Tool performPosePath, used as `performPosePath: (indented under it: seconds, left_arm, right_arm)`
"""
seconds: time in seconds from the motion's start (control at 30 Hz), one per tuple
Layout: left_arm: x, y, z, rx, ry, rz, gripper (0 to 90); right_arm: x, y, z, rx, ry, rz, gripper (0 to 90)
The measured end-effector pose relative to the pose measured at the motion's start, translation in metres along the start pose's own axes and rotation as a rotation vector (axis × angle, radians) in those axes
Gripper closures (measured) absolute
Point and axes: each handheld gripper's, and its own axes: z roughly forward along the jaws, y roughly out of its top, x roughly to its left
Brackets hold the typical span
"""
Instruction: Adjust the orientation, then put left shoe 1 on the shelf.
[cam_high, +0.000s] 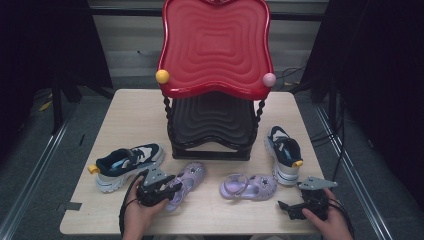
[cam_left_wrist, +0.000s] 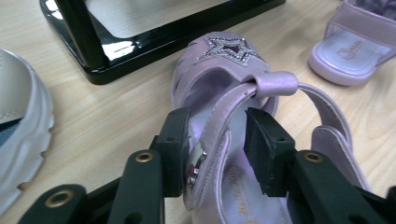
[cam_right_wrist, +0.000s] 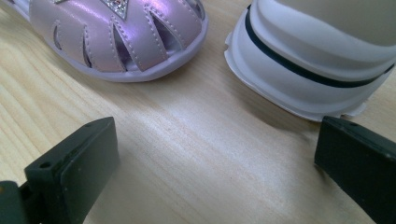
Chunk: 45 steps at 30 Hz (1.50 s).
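Left gripper view showed the lilac sandal (cam_left_wrist: 224, 93) on the table (cam_left_wrist: 102, 116) before the black shelf base (cam_left_wrist: 140, 42), its soft, light strap between the left gripper (cam_left_wrist: 217, 144) jaws, one pad touching; grasp there. Right gripper (cam_right_wrist: 215, 163) gaped, released.

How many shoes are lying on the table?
4. A navy-and-white sneaker at left; a lilac star-trimmed sandal beside it, between the left hand-held gripper's jaws; a second lilac sandal right of centre; another navy-and-white sneaker at right.
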Motion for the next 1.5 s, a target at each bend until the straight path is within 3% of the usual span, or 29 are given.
performPosePath:
  seconds: [0.17, 0.27, 0.47, 0.53, 0.97, 1.03, 1.5]
  left_arm:
    - [0.001, -0.002, -0.001, -0.005, 0.011, -0.006, 63.6]
    - [0.003, -0.003, -0.002, -0.017, 0.019, -0.002, 72.7]
    - [0.006, -0.003, -0.001, -0.009, 0.003, -0.017, 76.7]
    - [0.007, -0.002, -0.002, 0.0, 0.002, -0.005, 78.7]
    - [0.003, 0.003, -0.002, 0.011, -0.025, 0.016, 80.5]
    - [0.001, 0.005, -0.004, 0.007, -0.017, 0.023, 80.6]
    - [-0.007, 0.016, -0.013, -0.047, -0.065, 0.006, 80.8]
  right_arm:
    - [0.0, 0.0, 0.0, 0.0, 0.0, 0.0, 0.0]
    - [0.0, 0.0, 0.0, 0.0, 0.0, 0.0, 0.0]
    - [0.0, 0.0, 0.0, 0.0, 0.0, 0.0, 0.0]
    - [0.0, 0.0, 0.0, 0.0, 0.0, 0.0, 0.0]
    - [0.0, 0.0, 0.0, 0.0, 0.0, 0.0, 0.0]
    - [0.0, 0.0, 0.0, 0.0, 0.0, 0.0, 0.0]
    - [0.0, 0.0, 0.0, -0.002, 0.0, -0.003, 0.0]
